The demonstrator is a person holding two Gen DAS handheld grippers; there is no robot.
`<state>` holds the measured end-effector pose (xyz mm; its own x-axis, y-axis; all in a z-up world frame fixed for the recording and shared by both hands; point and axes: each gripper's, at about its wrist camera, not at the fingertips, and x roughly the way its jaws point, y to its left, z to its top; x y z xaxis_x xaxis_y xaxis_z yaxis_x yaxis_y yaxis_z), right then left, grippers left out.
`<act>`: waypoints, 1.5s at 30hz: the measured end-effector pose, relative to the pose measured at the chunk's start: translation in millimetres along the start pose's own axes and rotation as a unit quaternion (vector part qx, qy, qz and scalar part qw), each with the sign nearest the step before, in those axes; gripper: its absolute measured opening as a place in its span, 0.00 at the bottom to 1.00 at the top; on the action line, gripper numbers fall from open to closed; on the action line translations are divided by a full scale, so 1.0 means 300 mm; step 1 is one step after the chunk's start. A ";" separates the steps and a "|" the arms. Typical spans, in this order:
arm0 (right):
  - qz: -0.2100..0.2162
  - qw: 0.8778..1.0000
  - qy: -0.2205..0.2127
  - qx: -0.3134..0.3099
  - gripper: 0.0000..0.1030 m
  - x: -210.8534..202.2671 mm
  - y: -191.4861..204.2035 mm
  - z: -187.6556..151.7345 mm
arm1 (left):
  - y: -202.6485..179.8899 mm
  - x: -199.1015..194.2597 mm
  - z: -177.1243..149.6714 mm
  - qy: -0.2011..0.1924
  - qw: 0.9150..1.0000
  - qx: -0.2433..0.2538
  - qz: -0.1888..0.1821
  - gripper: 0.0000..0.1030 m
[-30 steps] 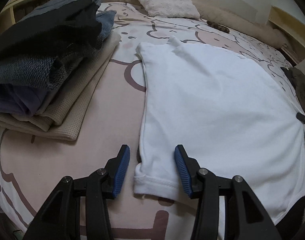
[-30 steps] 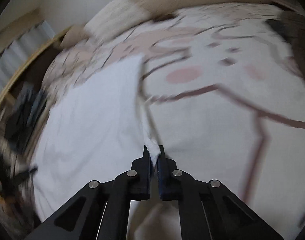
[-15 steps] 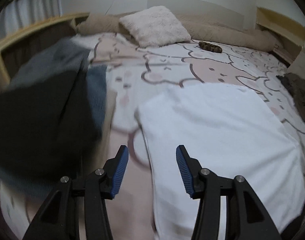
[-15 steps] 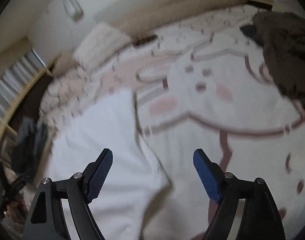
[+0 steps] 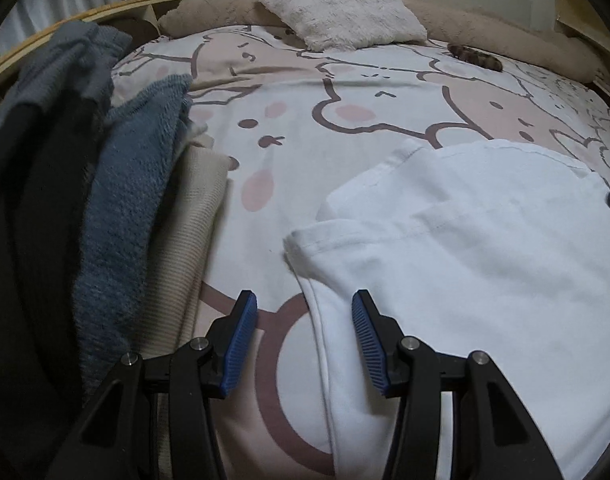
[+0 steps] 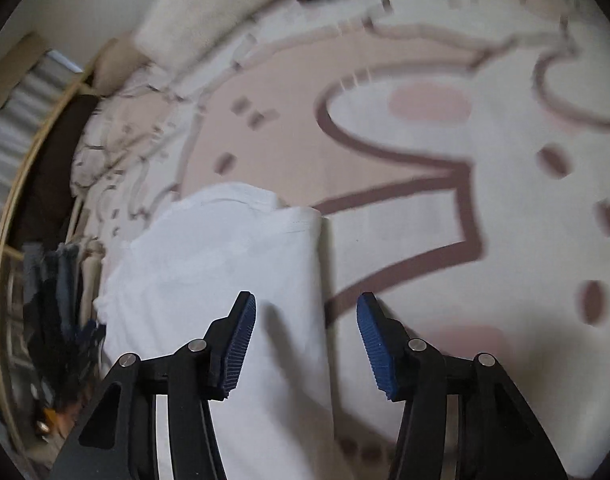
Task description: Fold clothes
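The white shirt [image 5: 465,264] lies folded on the bed [image 5: 305,148], just right of a stack of folded clothes [image 5: 117,208] (blue knit on top). Left gripper [image 5: 304,340] and right gripper [image 6: 305,344] hover over its edges, jaws spread, holding nothing.

Left gripper [image 5: 304,338] and right gripper [image 6: 305,342]: black angular linkage arms, silver pivot screws, blue ribbed pads [image 5: 239,346] lining the jaws.

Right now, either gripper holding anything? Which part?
Nothing held. Left gripper and right gripper are both open, each straddling a side edge of the white shirt.
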<state>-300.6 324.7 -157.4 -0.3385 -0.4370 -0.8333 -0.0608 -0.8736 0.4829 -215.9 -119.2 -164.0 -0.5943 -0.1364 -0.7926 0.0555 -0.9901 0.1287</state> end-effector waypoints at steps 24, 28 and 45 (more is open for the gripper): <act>-0.040 0.899 -0.035 -0.435 0.04 0.070 0.544 -0.653 | -0.220 -0.298 0.050 -0.054 0.983 0.059 -0.162 0.55; -0.046 0.894 -0.033 -0.444 0.05 0.047 0.566 -0.699 | -0.333 -0.236 0.027 -0.027 0.978 0.077 -0.191 0.55; -0.029 0.916 -0.022 -0.400 0.66 0.008 0.596 -0.552 | -0.349 -0.107 -0.104 0.015 0.966 0.080 -0.246 0.55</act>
<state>-156.9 131.9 -117.5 -0.3943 -0.3920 -0.8312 0.6214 -0.7800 0.0730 -177.7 -12.3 -170.8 -0.4938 0.3460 -0.7978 -0.3531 -0.9182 -0.1797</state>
